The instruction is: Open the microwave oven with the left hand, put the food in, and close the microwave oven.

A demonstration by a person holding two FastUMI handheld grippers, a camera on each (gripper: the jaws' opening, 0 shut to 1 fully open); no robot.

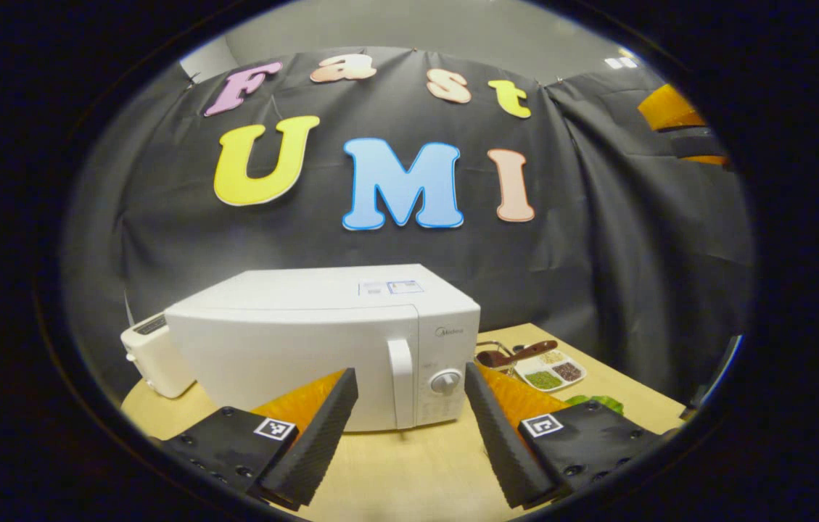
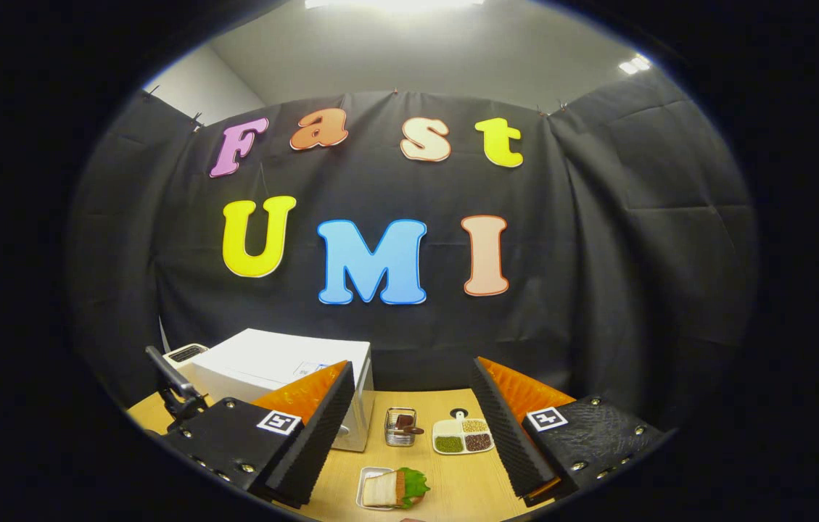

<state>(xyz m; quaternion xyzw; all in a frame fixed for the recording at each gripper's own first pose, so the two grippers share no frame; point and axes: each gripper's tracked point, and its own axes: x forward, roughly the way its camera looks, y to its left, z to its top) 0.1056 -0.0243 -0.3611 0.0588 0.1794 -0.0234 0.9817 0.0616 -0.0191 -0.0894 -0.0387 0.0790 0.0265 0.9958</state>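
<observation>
Booth dim overall. Ceiling lights (image 2: 394, 3) glare white at top of right gripper view. Microwave (image 1: 322, 348) top bright, front evenly lit, soft shadow on table (image 1: 409, 464) beneath. Strong fisheye bending at edges. Centre sharp, rims slightly soft and darkened.

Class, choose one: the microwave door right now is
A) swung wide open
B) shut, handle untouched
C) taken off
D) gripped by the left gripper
B: the microwave door sits flush, and the open left gripper hovers short of the handle.
</observation>
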